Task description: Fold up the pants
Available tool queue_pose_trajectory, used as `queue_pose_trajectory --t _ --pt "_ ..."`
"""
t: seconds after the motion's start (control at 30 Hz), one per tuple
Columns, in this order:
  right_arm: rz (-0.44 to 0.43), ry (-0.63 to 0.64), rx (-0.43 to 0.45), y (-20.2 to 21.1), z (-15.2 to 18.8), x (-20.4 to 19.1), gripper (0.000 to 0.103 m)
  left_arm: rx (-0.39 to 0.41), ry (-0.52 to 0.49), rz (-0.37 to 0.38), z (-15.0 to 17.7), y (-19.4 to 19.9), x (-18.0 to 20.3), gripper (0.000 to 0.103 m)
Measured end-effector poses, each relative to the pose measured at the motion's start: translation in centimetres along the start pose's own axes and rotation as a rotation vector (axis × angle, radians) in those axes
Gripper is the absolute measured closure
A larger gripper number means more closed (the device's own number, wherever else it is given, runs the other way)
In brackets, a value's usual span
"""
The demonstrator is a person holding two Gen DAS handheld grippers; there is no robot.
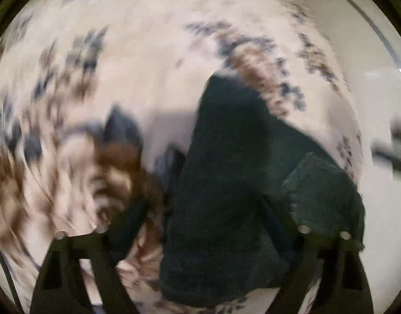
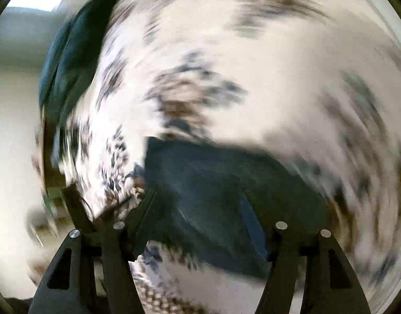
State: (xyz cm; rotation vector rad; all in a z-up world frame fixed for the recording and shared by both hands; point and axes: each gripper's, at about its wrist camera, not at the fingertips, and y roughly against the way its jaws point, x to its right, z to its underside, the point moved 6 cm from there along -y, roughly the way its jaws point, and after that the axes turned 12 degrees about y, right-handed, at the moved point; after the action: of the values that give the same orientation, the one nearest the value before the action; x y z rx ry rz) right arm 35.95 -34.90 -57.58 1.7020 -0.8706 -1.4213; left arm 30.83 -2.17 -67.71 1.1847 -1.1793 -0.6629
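Dark green fabric, the pants (image 1: 226, 183), fills the centre and lower right of the left wrist view, lying on a white cover (image 1: 153, 60) printed with brown and blue patches. We see the left gripper (image 1: 200, 204) with its 2 fingers spread wide, the pants between them, though blur hides whether either pad touches the cloth. In the right wrist view the pants (image 2: 213, 178) sit at lower centre, between the wide-spread fingers of the right gripper (image 2: 198, 198); contact there we cannot tell. More dark cloth shows at upper left.
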Motion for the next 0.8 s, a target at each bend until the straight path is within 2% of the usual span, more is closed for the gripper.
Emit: queue_pose_trajectory --t 0.03,0.1,0.2,0.3,0.33,0.37,0.4,0.43,0.47,0.53,0.57,0.63,0.67,0.7,0.73,0.8 --pt "-0.004 0.097 -0.038 -2.6 -2.9 -2.1 0.036 0.0 0.043 0.028 0.3 -0.4 -0.7 0.023" --pt "0.036 0.208 -0.124 -7.2 -6.4 -4.6 0.036 0.024 0.091 0.061 0.7 -0.6 -1.6 0.023" --pt "0.023 0.332 -0.276 -13.6 -8.7 -7.9 0.036 0.038 0.126 0.098 1.5 -0.9 -2.1 0.026" --pt "0.025 0.42 -0.409 -18.7 -9.1 -9.6 0.037 0.045 0.139 0.116 1.7 -1.3 -2.4 0.027" --pt "0.042 0.441 -0.432 -19.3 -8.6 -9.5 0.057 0.037 0.137 0.115 1.7 -1.6 -2.5 0.028" --pt "0.072 0.464 -0.471 -20.8 -8.1 -9.4 0.072 0.037 0.136 0.117 1.6 -1.8 -2.6 0.028" --pt "0.088 0.452 -0.461 -21.2 -8.4 -9.1 0.077 0.039 0.135 0.126 1.6 -1.8 -2.7 0.028" --pt "0.111 0.428 -0.44 -21.4 -8.9 -8.5 0.087 0.038 0.131 0.129 1.6 -1.8 -2.9 0.028" --pt "0.165 0.389 -0.401 -21.2 -10.0 -7.1 0.086 0.035 0.124 0.122 1.5 -1.9 -2.9 0.028" --pt "0.228 0.33 -0.374 -20.9 -11.1 -4.8 0.102 0.025 0.125 0.126 1.7 -1.5 -3.3 0.028" --pt "0.239 0.304 -0.375 -20.5 -11.6 -3.5 0.102 0.018 0.132 0.133 1.6 -1.5 -3.2 0.028" --pt "0.152 0.247 -0.376 -19.5 -11.8 -3.0 0.101 -0.002 0.155 0.148 1.2 -1.6 -2.9 0.028" --pt "0.085 0.259 -0.378 -18.2 -11.6 -3.4 0.1 -0.007 0.158 0.15 1.1 -1.5 -3.2 0.028" --pt "0.078 0.292 -0.378 -17.4 -11.4 -3.8 0.091 -0.008 0.152 0.146 1.1 -1.5 -3.2 0.028" --pt "0.106 0.344 -0.386 -16.8 -11.0 -3.8 0.067 -0.006 0.145 0.141 1.2 -1.6 -3.2 0.028" --pt "0.108 0.382 -0.431 -17.0 -9.6 -3.4 0.034 -0.006 0.14 0.133 1.2 -1.7 -3.0 0.027"
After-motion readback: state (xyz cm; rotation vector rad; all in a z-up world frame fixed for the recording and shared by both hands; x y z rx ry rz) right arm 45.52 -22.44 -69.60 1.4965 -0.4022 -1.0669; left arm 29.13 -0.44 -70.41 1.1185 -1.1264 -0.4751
